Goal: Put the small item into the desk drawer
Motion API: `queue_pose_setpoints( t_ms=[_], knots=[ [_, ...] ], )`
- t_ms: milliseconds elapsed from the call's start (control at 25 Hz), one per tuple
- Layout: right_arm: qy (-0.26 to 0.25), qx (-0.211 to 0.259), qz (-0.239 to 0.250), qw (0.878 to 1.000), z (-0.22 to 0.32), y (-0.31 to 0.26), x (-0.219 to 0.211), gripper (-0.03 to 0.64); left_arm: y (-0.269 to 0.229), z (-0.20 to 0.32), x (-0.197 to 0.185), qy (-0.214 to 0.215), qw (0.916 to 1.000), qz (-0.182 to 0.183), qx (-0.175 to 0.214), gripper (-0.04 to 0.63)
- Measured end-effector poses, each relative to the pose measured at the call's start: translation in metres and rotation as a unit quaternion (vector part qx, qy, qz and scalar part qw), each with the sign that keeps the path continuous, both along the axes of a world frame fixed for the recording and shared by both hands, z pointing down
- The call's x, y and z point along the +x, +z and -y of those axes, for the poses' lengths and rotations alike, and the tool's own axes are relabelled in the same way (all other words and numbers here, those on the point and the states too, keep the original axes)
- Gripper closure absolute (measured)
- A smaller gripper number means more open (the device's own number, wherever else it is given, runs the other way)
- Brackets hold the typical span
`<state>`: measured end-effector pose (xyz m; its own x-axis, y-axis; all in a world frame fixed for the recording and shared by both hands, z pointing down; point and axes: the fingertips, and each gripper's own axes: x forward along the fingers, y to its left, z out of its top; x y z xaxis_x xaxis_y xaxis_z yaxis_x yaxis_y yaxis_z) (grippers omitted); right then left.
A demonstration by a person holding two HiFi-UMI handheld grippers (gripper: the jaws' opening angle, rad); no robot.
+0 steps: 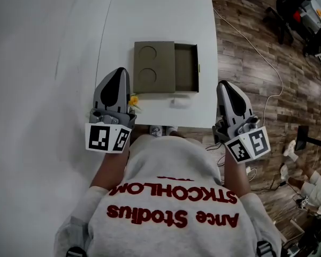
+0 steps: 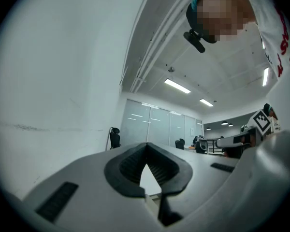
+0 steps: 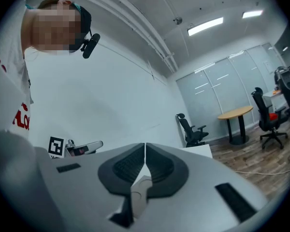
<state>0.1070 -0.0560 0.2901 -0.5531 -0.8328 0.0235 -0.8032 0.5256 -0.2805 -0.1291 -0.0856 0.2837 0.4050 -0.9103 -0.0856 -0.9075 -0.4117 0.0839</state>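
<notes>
Drawer (image 1: pixel 185 67) juts open from olive box (image 1: pixel 154 67).

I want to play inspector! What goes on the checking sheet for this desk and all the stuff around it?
Surface: white table, mostly bare.
Job's things: olive drawer box with two round hollows on top; its drawer is pulled out to the right and looks empty. The small yellow item lies on the table beside the left gripper.
Clutter: a faint white thing in front of the box; too small to tell what it is.
Grippers: left gripper and right gripper, both with jaws together and nothing between them.
Cables: white cable on the floor, right of the table.
Surroundings: wooden floor; office chair.
</notes>
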Motion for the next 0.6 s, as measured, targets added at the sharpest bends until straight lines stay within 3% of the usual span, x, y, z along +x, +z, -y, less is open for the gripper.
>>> queue_pose_setpoints(
  t_ms=[160,360,440,600],
  knots=[
    [-0.031,0.006,-0.014,0.999,0.021,0.002,0.006,0.609,0.002,0.017,0.008,-0.022,0.9997,0.003,0.002,0.588],
    [-0.096,-0.025,-0.016,0.995,0.030,0.015,0.000,0.607,-0.002,0.021,0.014,-0.045,0.9989,0.007,0.005,0.588],
    [-0.131,-0.048,-0.038,0.990,0.028,0.038,-0.011,0.601,0.009,0.023,0.016,-0.051,0.9987,0.008,-0.004,0.588],
    [-0.195,-0.119,-0.092,0.969,0.013,0.097,-0.034,0.506,0.030,0.027,0.016,-0.050,0.9982,0.006,-0.032,0.588]
  ],
)
